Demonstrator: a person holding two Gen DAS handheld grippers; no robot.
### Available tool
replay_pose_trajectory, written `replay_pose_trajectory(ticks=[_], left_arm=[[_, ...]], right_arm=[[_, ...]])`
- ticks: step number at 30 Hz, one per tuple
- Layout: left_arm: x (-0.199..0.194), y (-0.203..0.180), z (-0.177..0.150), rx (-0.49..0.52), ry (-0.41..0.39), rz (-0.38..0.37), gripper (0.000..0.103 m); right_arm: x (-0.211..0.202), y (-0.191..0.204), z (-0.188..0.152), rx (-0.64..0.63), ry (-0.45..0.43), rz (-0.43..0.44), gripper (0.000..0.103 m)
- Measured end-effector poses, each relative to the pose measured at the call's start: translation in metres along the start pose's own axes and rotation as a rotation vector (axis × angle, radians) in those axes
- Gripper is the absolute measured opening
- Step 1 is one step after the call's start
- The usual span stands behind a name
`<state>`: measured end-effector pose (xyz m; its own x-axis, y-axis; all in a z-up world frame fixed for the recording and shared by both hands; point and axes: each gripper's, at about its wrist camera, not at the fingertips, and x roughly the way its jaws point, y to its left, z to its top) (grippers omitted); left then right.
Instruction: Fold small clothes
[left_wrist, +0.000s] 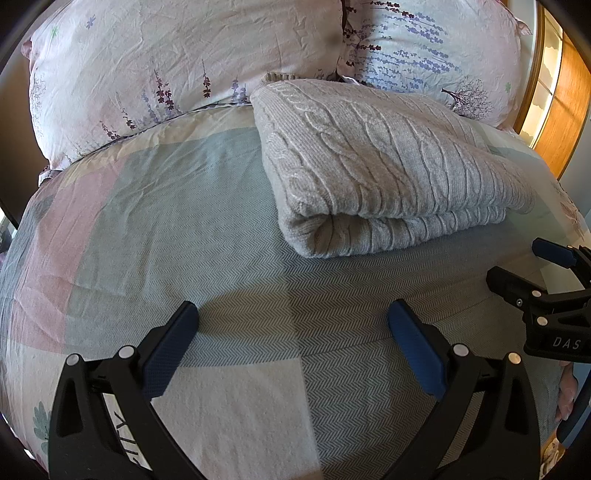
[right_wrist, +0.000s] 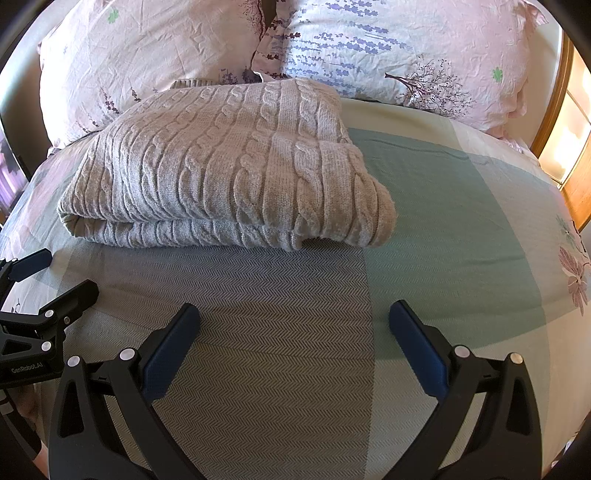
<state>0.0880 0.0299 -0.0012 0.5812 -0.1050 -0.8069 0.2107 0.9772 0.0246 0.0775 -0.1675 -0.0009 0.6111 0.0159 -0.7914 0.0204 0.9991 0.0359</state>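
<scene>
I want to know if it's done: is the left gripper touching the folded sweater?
Apart. The left wrist view shows the open left gripper with bare bedspread between it and the sweater.

Left gripper (left_wrist: 291, 314) spread wide, holding nothing, hovering low. Right gripper (right_wrist: 293, 314) same deal, gaping, parked just beside it, both pointing far.
</scene>
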Motion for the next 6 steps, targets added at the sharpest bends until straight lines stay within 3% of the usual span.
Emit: replay_pose_trajectory(ticks=[6], left_arm=[[0.0000,-0.0007,0.0002,0.000,0.000,0.000,0.101]], right_arm=[[0.0001,0.0002,0.0002,0.000,0.000,0.000,0.102]])
